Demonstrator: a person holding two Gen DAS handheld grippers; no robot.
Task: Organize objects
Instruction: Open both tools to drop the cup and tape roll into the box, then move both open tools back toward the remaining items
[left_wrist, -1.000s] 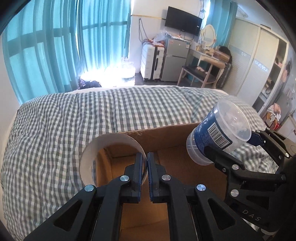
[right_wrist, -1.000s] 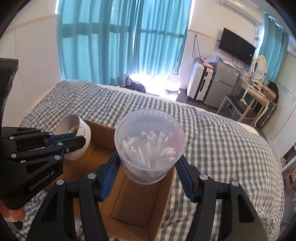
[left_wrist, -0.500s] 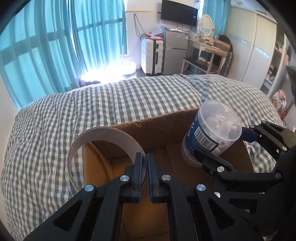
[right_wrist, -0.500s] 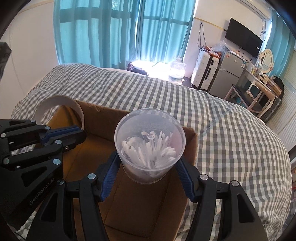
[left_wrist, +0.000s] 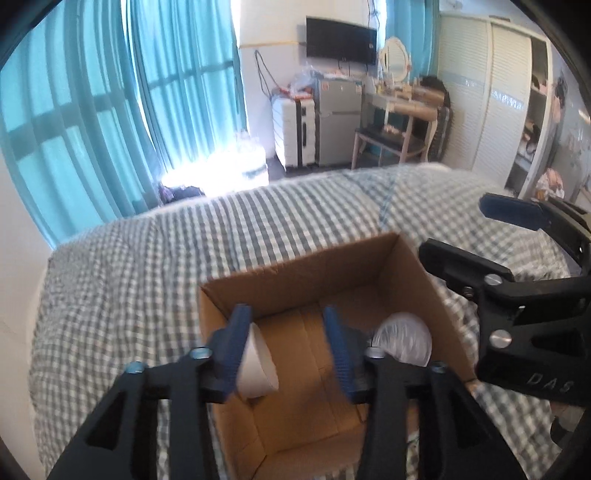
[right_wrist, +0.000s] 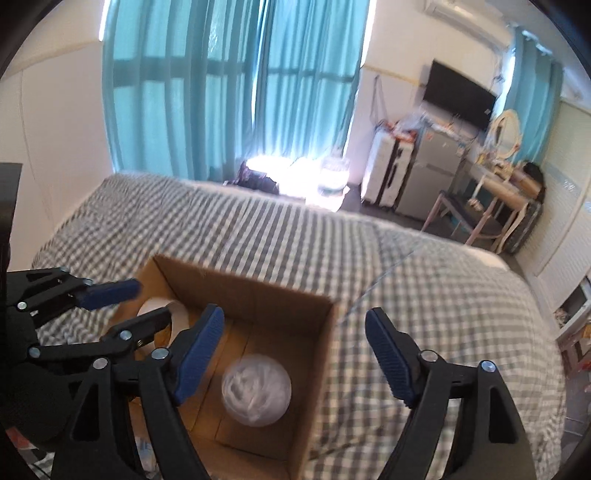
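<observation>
Lying in the cardboard box (right_wrist: 258, 295), the cotton-swab jar (right_wrist: 256, 393) sits below both grippers' spread, empty fingers (right_wrist: 388, 354).

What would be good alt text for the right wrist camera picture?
An open right claw hangs above a cardboard box on a checked bed, with a clear tub of cotton swabs lying inside the box. The left claw, also open, is at the left over a white roll.

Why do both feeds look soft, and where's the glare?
Left wrist: motion smear on the bedspread and box, and sunlight by the curtains blows out white. Right wrist: the same bright patch sits under the curtains; the tub in the box is smeared, edges bent by fisheye.
</observation>
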